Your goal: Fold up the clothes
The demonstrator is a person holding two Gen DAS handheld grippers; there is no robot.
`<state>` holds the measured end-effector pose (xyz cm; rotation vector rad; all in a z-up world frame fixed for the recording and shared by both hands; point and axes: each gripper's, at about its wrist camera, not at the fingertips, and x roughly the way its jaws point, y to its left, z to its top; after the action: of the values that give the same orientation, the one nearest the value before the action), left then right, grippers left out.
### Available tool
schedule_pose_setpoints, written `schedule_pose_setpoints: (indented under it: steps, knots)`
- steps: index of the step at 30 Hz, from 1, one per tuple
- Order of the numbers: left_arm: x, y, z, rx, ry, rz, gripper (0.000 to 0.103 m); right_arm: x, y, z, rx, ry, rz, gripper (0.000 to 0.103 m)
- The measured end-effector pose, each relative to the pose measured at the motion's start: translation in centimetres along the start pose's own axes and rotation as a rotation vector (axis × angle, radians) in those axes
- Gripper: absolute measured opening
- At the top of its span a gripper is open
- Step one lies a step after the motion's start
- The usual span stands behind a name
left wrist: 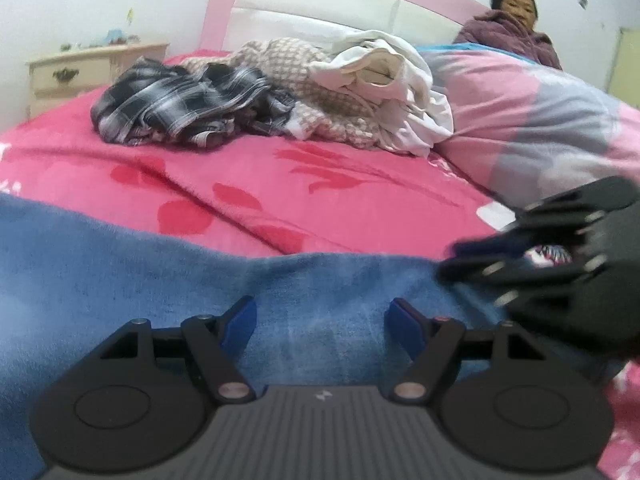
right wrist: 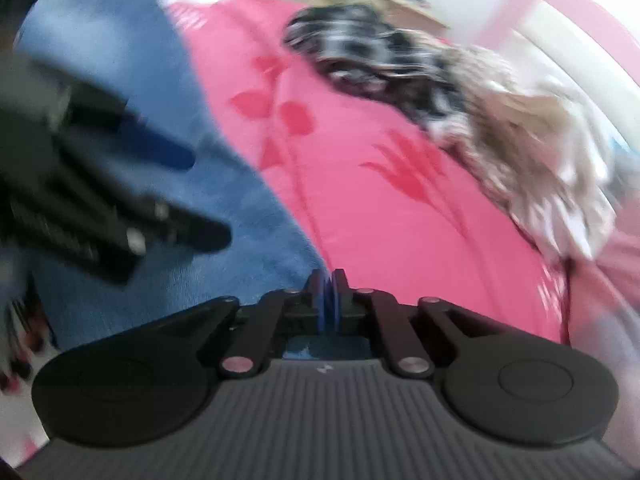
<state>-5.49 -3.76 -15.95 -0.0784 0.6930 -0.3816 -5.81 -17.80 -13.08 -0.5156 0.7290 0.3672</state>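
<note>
My left tongs (left wrist: 322,322) are wide apart, just over the blue cloth (left wrist: 120,264), with nothing held between the blue pads (left wrist: 240,326). My right tongs (right wrist: 329,296) are almost closed at the edge of that blue cloth (right wrist: 120,80). The picture there is blurry, so I cannot tell if a bit of cloth is caught in them. The blue cloth lies flat on the near part of the pink blanket (left wrist: 280,184). Farther back on the bed sits a messy pile: a black and white checked shirt (left wrist: 176,104), a brown dotted cloth (left wrist: 340,100) and a white cloth (left wrist: 400,92). A pink and grey quilt (left wrist: 532,120) is beside them. A person (left wrist: 516,28) sits behind it.
</note>
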Motion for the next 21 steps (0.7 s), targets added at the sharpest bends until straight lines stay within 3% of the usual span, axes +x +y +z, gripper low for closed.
schedule_pose_setpoints:
  steps: [2,4,6,9,10,11,12,13,16,21]
  knots:
    - [0.1,-0.1,-0.2,0.016,-0.005,0.004,0.076,-2.5,-0.9,-1.2,0.117,-0.026,-0.046,0.014]
    - [0.2,0.0,-0.2,0.017,-0.009,0.005,0.076,-3.9,-2.1,-3.0,0.183,0.002,-0.098,0.014]
    - [0.4,0.0,-0.3,0.021,-0.013,0.006,0.076,-3.8,-4.0,-5.6,0.235,0.081,-0.16,0.019]
    - [0.4,0.2,-0.2,0.019,-0.013,0.001,0.076,-3.3,-8.0,-10.8,0.304,0.185,-0.341,0.023]
    - [0.4,0.2,-0.2,0.019,-0.011,-0.001,0.076,-4.1,-9.8,-12.2,0.405,0.18,-0.361,0.03]
    - [0.4,0.3,-0.2,0.019,-0.01,-0.002,0.076,-5.0,-11.8,-13.5,0.518,0.171,-0.375,0.044]
    - [0.5,0.3,-0.2,0.018,-0.008,-0.004,0.076,-5.8,-12.6,-14.1,0.561,0.186,-0.416,0.026]
    - [0.5,0.4,-0.1,0.016,-0.008,-0.004,0.076,-6.6,-13.1,-14.4,0.584,0.206,-0.466,0.018]
    - [0.6,0.4,-0.1,0.015,-0.007,-0.004,0.076,-9.2,-12.8,-14.8,0.672,0.172,-0.466,0.018]
    - [0.0,0.5,1.0,-0.012,0.025,0.007,0.077,-14.1,-10.9,-15.0,0.867,0.085,-0.449,0.03]
